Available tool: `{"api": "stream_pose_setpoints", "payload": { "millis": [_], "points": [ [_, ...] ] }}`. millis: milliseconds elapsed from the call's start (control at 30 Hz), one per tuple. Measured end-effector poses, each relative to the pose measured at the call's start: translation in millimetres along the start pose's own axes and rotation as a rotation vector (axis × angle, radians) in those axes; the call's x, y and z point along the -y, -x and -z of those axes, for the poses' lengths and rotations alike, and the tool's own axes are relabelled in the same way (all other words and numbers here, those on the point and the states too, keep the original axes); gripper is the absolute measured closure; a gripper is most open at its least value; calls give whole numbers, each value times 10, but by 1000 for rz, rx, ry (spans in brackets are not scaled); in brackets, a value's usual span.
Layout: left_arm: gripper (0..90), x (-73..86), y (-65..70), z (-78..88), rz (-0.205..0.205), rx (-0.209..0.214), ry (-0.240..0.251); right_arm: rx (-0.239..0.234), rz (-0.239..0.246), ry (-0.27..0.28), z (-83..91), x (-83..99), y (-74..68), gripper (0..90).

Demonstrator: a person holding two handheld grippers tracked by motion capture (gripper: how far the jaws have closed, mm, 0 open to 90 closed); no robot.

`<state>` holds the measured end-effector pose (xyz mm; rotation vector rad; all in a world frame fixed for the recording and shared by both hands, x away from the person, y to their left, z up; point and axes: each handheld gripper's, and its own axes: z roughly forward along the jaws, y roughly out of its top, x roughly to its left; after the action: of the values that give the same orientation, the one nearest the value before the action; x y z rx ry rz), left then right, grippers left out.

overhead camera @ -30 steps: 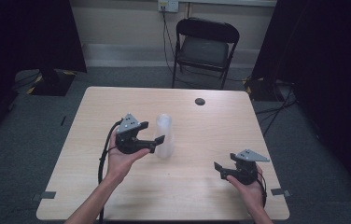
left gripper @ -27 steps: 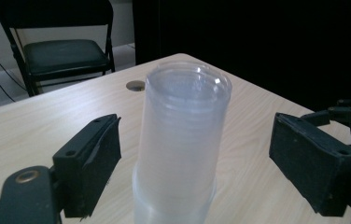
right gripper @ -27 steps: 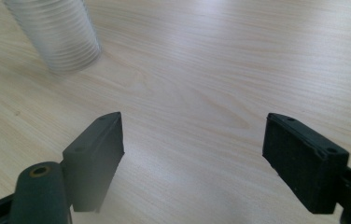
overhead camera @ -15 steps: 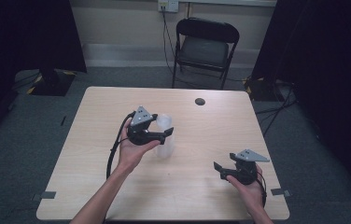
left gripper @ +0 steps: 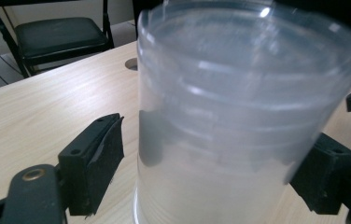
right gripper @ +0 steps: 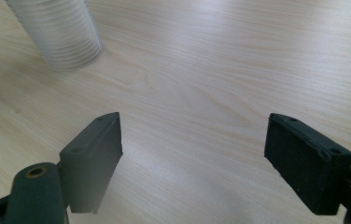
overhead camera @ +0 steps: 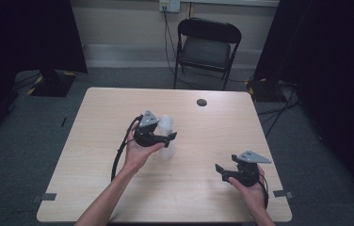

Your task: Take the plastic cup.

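Left gripper (overhead camera: 158, 136): held over the middle of the table (overhead camera: 95, 155), a little toward its left edge; the jaws are spread and stand either side of the stack of clear plastic cups (overhead camera: 166, 134). In the left gripper view the near pad has a gap to the cup wall, and the far pad, seen partly through the plastic, looks just beside it. I judge nothing is grasped yet.

Stack of clear plastic cups: upright on the table near its centre, well apart from every edge. The ribbed rims in the right gripper view suggest several cups nested together.

Hole cover (overhead camera: 202, 102): a small dark disc near the table's far edge, well apart from the cups.

Right gripper (overhead camera: 234, 172): resting low near the table's near right corner, jaws released and wide, with bare wood between them; the cups stand far off at the upper left of its own view.

Risk, tipping: the stack is tall and light, so if one pad meets it first it could be pushed over or slide along the table.

Risk, crushing: thin plastic may buckle under a hard squeeze.

Risk, separation: a grip on the outer cup alone could lift it and leave the rest, or drop them.

Risk, no support: the right gripper is too distant to steady a wobble.
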<state>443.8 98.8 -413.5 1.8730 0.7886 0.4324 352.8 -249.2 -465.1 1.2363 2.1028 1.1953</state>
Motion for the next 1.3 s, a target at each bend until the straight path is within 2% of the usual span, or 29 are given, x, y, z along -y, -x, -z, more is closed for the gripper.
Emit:
{"api": "stream_pose_setpoints", "payload": {
  "millis": [100, 133, 233, 433, 500, 533, 667, 1167, 1300],
  "points": [
    [166, 27, 2, -16, -1, -1, -6, 5, -9, 4, 5, 1, 15, 188],
    [166, 34, 4, -21, -16, -10, -10, 5, -9, 4, 5, 1, 15, 188],
    [157, 55, -9, -41, 4, -6, -13, 6, -10, 4, 2, 0, 16, 188],
    [168, 55, 22, -65, -18, 5, -22, 4, -4, -4, -9, 0, 3, 188],
    [221, 55, 37, -71, -22, 11, -30, 2, -2, -5, -11, 1, 0, 188],
    [281, 53, 42, -72, -32, 6, -27, 2, -3, -4, -10, 1, 1, 188],
    [296, 52, 29, -65, -27, 11, -32, 3, -5, -4, -9, 4, 9, 189],
    [291, -17, 60, 2, -27, 5, 13, -2, 0, -3, -23, 0, -4, 195],
    [290, -42, 53, 30, -14, 0, 27, -4, -7, -5, -23, 3, -1, 194]
  ]
}}
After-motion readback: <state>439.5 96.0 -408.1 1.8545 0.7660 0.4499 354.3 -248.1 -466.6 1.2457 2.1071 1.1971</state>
